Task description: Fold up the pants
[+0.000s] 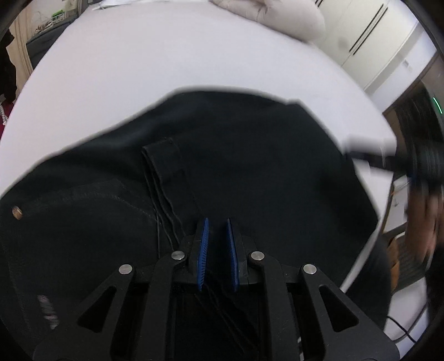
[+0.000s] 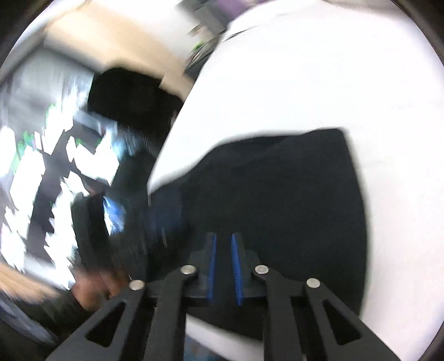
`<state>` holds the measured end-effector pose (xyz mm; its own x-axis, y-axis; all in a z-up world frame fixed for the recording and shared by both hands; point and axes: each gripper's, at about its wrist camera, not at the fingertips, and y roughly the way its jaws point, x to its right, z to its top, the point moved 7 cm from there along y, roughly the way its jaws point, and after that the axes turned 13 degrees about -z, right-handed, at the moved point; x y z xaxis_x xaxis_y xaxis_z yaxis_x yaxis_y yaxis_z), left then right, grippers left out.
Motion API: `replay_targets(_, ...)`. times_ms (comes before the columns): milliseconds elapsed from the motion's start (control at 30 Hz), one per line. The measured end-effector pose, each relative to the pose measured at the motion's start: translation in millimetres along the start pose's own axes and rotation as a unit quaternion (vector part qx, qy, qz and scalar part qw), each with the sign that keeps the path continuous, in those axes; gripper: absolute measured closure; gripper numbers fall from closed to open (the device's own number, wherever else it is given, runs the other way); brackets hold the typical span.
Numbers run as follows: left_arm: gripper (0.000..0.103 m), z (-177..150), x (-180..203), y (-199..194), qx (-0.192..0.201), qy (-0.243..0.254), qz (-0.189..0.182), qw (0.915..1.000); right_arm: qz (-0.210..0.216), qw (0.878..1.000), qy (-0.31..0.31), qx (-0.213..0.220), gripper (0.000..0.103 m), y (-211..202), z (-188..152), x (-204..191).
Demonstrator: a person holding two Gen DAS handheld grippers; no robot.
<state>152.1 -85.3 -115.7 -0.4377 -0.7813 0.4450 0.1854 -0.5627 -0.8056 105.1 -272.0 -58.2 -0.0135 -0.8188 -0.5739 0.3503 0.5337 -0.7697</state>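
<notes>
The black pants (image 1: pixel 236 166) lie folded on a white surface (image 1: pixel 166 61), with a frayed hem (image 1: pixel 163 161) and a brass button (image 1: pixel 17 213) showing at the left. My left gripper (image 1: pixel 217 222) hovers over the near edge of the pants, its blue-padded jaws a narrow gap apart with loose threads between them. In the blurred right wrist view, the pants (image 2: pixel 277 188) lie on the white surface (image 2: pixel 333 69). My right gripper (image 2: pixel 223 236) is above their near edge, jaws a narrow gap apart, empty. The other gripper and hand show blurred at the right edge (image 1: pixel 424 166).
A pale cushion or bedding (image 1: pixel 277 14) lies at the far edge of the surface. A white cabinet (image 1: pixel 383 41) stands at the back right. The surface's right edge (image 1: pixel 383 227) drops to the floor. In the right wrist view, blurred room clutter (image 2: pixel 55 166) lies left of the surface.
</notes>
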Motion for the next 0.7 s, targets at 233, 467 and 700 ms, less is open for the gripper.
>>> replay_targets(233,0.09,1.5,7.9,11.5,-0.005,0.03,0.018,0.9994,0.038,0.995,0.077,-0.054,0.091,66.1,18.6,28.6)
replay_targets(467,0.09,1.1,4.0,11.3,-0.001,0.031,0.02,0.9993,0.058,0.991,0.065,-0.098,0.098,57.4,-8.5,36.1)
replay_targets(700,0.09,-18.4,8.4,7.2,0.005,0.022,0.013,0.9997,0.048,0.991,0.043,-0.117,0.097,16.5,-64.9,39.6)
